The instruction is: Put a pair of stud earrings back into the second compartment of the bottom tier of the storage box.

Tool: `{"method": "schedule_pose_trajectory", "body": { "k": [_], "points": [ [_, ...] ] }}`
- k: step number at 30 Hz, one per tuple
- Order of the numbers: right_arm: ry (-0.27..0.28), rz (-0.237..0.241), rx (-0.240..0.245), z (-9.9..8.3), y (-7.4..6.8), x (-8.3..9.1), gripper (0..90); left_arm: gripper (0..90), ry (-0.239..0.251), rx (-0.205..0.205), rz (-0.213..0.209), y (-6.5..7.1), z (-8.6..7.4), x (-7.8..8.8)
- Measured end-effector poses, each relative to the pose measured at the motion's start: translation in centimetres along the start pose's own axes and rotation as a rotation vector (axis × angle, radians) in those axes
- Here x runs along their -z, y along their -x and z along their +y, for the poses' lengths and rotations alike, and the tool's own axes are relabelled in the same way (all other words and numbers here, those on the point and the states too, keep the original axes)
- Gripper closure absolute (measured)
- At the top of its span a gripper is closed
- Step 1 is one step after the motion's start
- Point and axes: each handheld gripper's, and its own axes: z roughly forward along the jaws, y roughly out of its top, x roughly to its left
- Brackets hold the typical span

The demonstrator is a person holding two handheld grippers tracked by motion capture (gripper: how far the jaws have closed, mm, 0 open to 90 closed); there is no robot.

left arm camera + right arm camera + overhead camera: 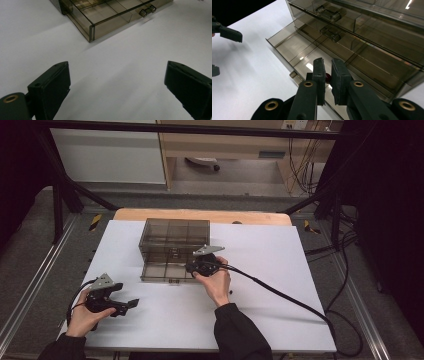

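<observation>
White table [280,285], smoky plastic drawer box [175,237] at its far middle, bottom drawer [162,270] pulled out. Left of box: left gripper [131,304], jaws wide, empty. Over open drawer: right gripper [327,76], pinching small red object [328,78].

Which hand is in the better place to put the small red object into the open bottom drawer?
The right. The right gripper holds the small red object above the open bottom drawer of the smoky transparent plastic cabinet. The left gripper waits open, away from it.
</observation>
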Motion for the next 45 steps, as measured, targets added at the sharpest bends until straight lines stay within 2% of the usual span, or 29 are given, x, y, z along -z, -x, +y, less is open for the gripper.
{"method": "schedule_pose_trajectory", "body": {
  "k": [19,27,35,38,45],
  "points": [
    [-0.028,0.018,-0.006,0.1,-0.6,-3.9,82.2,6.4,0.000,0.000,0.000,0.0,0.0,0.0],
    [-0.033,0.027,-0.007,-0.2,-0.7,-4.5,77.2,6.4,0.000,-0.001,0.001,-0.1,-0.1,0.0],
    [-0.025,0.042,0.011,0.3,-0.9,-3.5,62.3,6.4,0.004,0.003,0.000,-0.1,-0.1,0.0],
    [-0.024,0.056,0.010,0.6,-1.2,-2.7,53.0,6.3,0.001,0.002,0.000,-0.1,-0.1,0.0],
    [-0.025,0.036,0.043,1.0,-1.7,-0.9,28.6,6.3,0.000,0.002,0.002,0.0,-0.1,-0.1]
  ]
}}
